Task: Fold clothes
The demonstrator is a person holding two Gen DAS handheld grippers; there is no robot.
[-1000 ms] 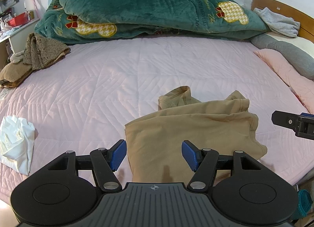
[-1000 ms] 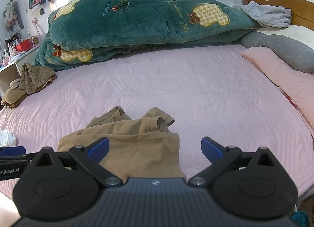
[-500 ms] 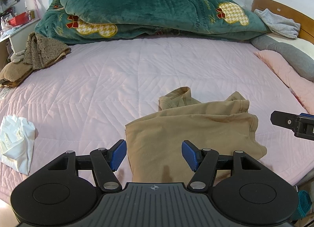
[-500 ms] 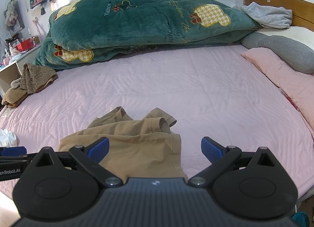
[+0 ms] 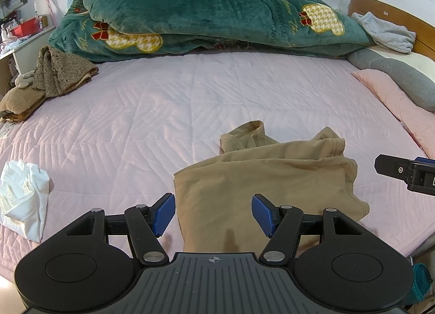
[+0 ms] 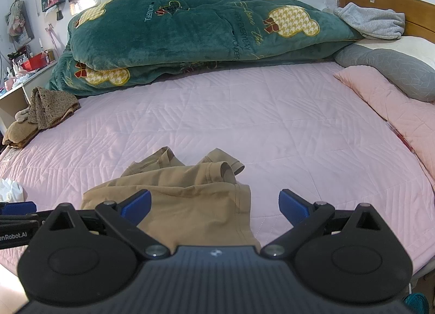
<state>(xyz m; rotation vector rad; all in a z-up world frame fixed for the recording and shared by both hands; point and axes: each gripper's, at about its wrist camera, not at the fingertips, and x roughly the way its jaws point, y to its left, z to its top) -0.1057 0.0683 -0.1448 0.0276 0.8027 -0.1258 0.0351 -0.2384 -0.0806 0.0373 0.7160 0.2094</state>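
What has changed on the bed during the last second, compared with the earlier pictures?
Almost nothing. Both views shifted very slightly, so the hands moved only a little. The left gripper and right gripper are open as before, above the near edge of the tan garment, gripping nothing. The garment lies in the same folds on the pink bedspread.

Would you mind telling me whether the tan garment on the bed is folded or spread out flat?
Partly folded: the tan garment lies doubled over in layers, its far end bunched and rumpled on the pink bedspread.
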